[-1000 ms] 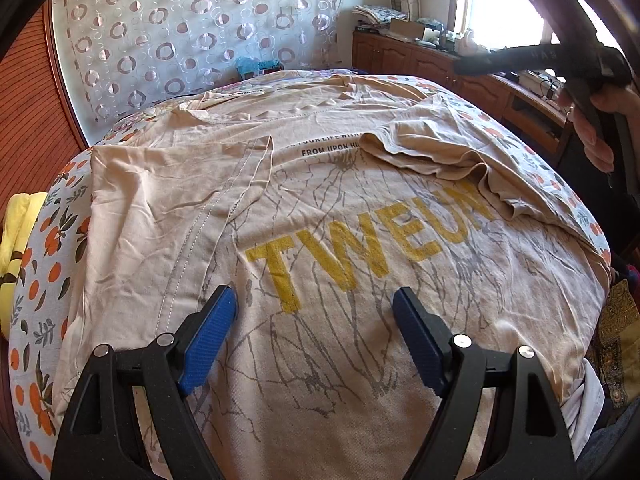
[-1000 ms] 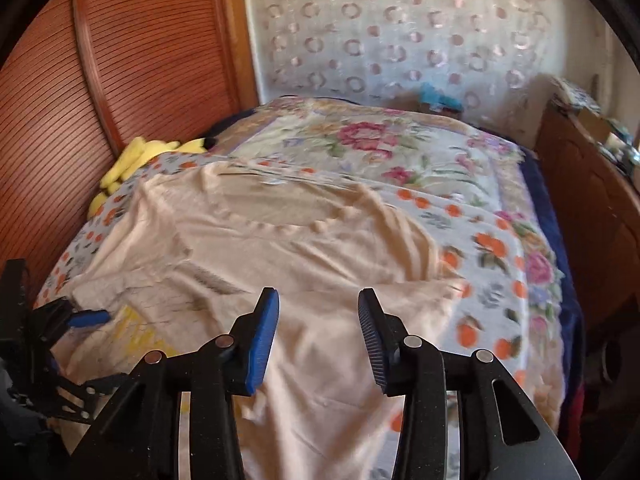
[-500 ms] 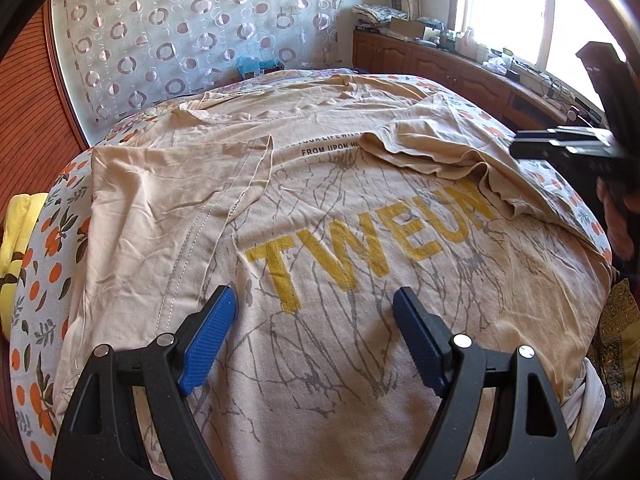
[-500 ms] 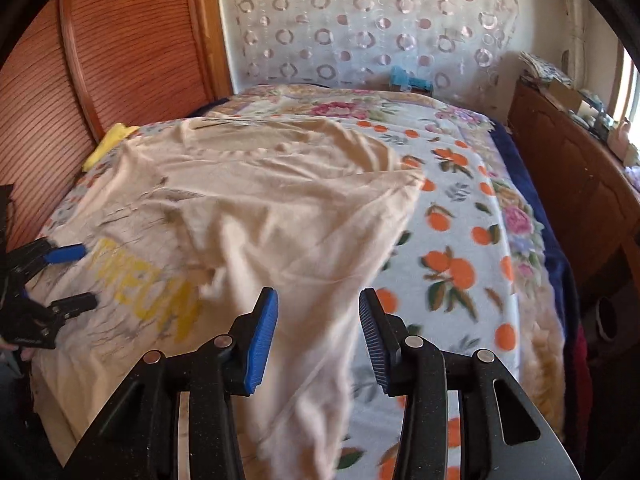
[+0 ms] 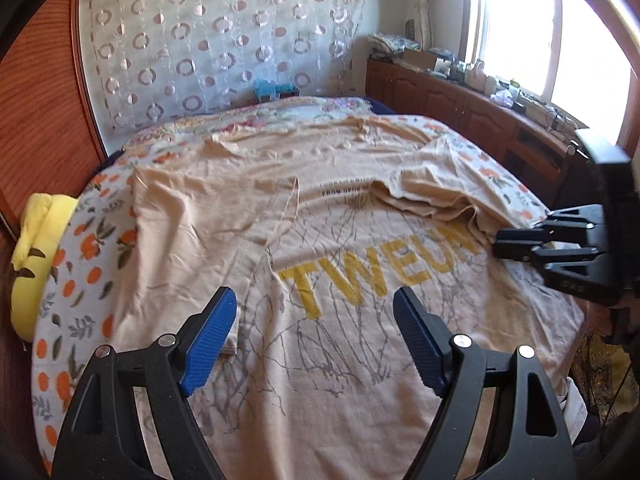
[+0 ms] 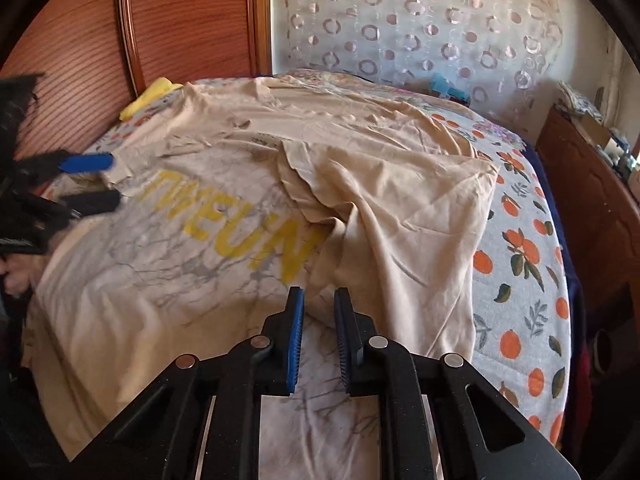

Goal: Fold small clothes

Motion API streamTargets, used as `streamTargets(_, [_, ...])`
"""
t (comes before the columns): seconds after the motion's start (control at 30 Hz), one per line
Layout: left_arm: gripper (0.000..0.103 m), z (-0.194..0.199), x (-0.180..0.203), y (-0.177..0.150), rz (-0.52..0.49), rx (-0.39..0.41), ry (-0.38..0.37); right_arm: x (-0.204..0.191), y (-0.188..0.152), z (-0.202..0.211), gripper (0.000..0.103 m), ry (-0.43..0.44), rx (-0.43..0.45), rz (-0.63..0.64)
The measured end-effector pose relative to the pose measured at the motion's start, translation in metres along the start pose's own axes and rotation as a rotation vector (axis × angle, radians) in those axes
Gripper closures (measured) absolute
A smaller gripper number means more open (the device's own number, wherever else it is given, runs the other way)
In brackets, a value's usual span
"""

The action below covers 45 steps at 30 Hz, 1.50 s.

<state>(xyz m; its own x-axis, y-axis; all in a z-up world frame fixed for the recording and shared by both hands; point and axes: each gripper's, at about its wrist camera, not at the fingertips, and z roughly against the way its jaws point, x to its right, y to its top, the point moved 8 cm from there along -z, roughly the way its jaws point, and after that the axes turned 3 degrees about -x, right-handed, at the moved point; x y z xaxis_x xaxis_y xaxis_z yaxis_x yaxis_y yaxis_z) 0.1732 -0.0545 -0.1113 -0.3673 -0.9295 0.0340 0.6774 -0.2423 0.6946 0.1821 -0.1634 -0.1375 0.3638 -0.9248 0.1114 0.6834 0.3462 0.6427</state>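
Note:
A beige T-shirt (image 5: 340,240) with yellow letters lies spread on the bed, both its sides folded inward. My left gripper (image 5: 314,300) hovers open above its lower left part with nothing between the blue pads; the right wrist view shows that gripper (image 6: 112,180) at the left edge. My right gripper (image 6: 319,292) is low over the shirt (image 6: 200,260), at the near end of the folded-in right side. Its jaws are closing to a narrow gap, and cloth shows at the tips without being pressed. From the left wrist view, the right gripper (image 5: 498,245) sits at the shirt's right edge.
The bed has an orange-print quilt (image 6: 520,248). A yellow cushion (image 5: 36,248) lies at its left edge beside a wooden wardrobe (image 6: 180,20). A wooden cabinet (image 5: 460,108) with clutter runs along the right under the window. A patterned curtain (image 5: 220,40) hangs behind.
My right gripper has come down and back toward the near right side of the shirt, and its jaws have narrowed. The left gripper has risen a little and stays wide.

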Motion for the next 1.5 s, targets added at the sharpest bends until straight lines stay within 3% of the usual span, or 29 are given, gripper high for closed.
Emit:
streamTargets(0.2, [0.021, 0.013, 0.002, 0.010, 0.002, 0.033, -0.008, -0.004, 0.008, 0.001, 0.100, 0.011, -0.001, 0.008])
streamTargets(0.37, [0.021, 0.015, 0.003, 0.010, 0.003, 0.036, -0.010, -0.010, 0.007, 0.018, 0.100, 0.137, 0.027, -0.023])
streamTargets(0.57, [0.021, 0.015, 0.004, 0.008, 0.013, 0.036, -0.011, -0.020, -0.001, 0.033, 0.100, 0.221, 0.027, -0.036])
streamTargets(0.77, [0.021, 0.012, -0.002, 0.008, 0.036, 0.027, -0.011, -0.017, -0.002, 0.033, 0.100, 0.217, 0.027, -0.027])
streamTargets(0.9, [0.021, 0.011, -0.006, 0.012, 0.044, 0.032, -0.009, -0.017, 0.003, 0.034, 0.088, 0.202, 0.043, -0.020])
streamTargets(0.97, [0.021, 0.012, -0.006, 0.014, 0.038, 0.034, -0.005, -0.016, 0.005, 0.036, 0.077, 0.188, 0.054, -0.016])
streamTargets(1.03, [0.021, 0.011, -0.007, 0.015, 0.034, 0.037, -0.004, -0.016, 0.007, 0.037, 0.051, 0.176, 0.068, -0.014])
streamTargets(1.1, [0.021, 0.009, -0.008, 0.016, 0.037, 0.032, -0.009, -0.013, 0.008, 0.038, 0.043, 0.167, 0.076, -0.017])
streamTargets(1.3, [0.019, 0.000, -0.020, 0.019, 0.026, 0.022, 0.050, -0.001, 0.017, 0.034, 0.035, 0.130, 0.084, -0.016])
streamTargets(1.5, [0.014, -0.005, -0.052, 0.035, 0.059, 0.029, 0.039, 0.030, 0.036, 0.024, 0.035, 0.088, 0.089, -0.041])
